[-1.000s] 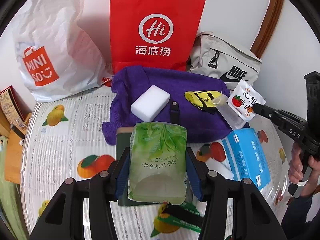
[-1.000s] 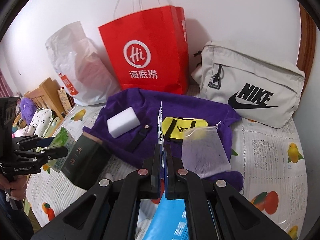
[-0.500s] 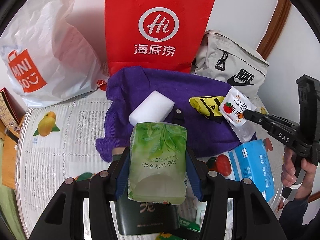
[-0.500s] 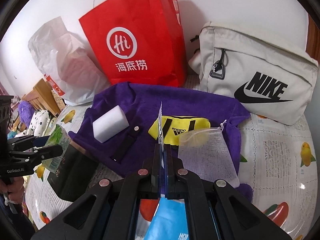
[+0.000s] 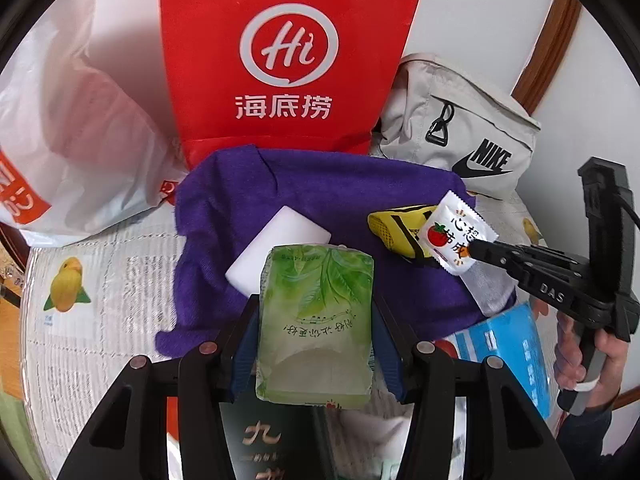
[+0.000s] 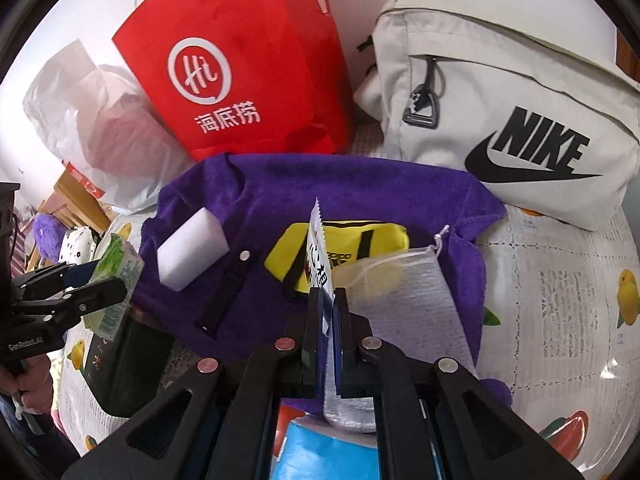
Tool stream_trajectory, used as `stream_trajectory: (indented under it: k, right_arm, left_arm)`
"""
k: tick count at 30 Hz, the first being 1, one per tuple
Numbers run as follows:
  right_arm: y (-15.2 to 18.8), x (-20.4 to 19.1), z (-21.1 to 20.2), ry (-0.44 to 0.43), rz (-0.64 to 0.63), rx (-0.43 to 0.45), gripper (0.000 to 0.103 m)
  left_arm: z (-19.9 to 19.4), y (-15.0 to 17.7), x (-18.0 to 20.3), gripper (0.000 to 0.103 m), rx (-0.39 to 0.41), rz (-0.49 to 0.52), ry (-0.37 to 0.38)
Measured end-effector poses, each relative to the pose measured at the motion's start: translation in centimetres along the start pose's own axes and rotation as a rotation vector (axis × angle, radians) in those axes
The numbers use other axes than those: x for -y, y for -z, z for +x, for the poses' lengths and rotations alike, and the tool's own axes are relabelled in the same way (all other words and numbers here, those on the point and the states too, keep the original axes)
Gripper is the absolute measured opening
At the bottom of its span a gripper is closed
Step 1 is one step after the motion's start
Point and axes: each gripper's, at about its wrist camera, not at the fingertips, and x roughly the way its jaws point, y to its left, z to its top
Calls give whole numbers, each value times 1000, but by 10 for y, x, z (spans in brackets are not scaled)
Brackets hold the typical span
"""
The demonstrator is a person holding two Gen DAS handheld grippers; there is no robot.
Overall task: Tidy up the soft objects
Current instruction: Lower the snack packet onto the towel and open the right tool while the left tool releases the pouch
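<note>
Above the fruit-print tablecloth [image 5: 76, 332], the left gripper [image 5: 316, 316] is clamped on a green tissue pack [image 5: 316, 320], its blue-padded fingers [image 5: 245, 344] pressing the pack's two sides so that it stands upright between them, over a dark green box [image 5: 272, 444] below. The right gripper [image 6: 327, 300] has its jaws nearly together, pinching the lower edge of a small white sachet [image 6: 318, 256] printed with a tomato; from the left wrist view the sachet [image 5: 456, 236] hangs in the air just in front of the yellow pouch [image 5: 400, 228]. A purple towel [image 6: 360, 188] is spread on the cloth, and on it lie a white sponge block [image 6: 190, 248], a black strap [image 6: 224, 284], the yellow pouch and a white mesh bag [image 6: 404, 308]. Behind the towel stand a red paper bag [image 6: 240, 60], a white plastic bag [image 5: 68, 128] and a beige Nike bag [image 6: 504, 120]. A blue tissue box [image 5: 516, 352] sits near the towel's front edge, under the right gripper
</note>
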Motion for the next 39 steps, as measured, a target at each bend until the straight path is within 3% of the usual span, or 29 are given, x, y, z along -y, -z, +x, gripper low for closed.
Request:
stream_trajectory:
  k: [6, 9, 11, 12, 22, 28, 39]
  right_arm:
    - [-4, 6, -2, 25, -3, 10, 14]
    - [-7, 9, -3, 41, -8, 23, 25]
    - [-7, 10, -4, 71, -21, 32, 41]
    - [-8, 12, -5, 92, -25, 43, 42]
    - [-9, 22, -9, 90, -22, 58, 44]
    - [-10, 22, -12, 87, -17, 70, 45]
    - [-7, 18, -13, 83, -34, 66, 45]
  left_arm:
    - [22, -12, 15, 50, -26, 35, -8]
    - [34, -16, 22, 50, -49, 45, 8]
    - [42, -19, 26, 50, -66, 47, 8]
    - [46, -21, 29, 50, -75, 52, 11]
    - [74, -29, 46, 50, -120, 78, 4]
    - [88, -28, 43, 51, -139, 44, 3]
    - [97, -31, 47, 51, -133, 45, 6]
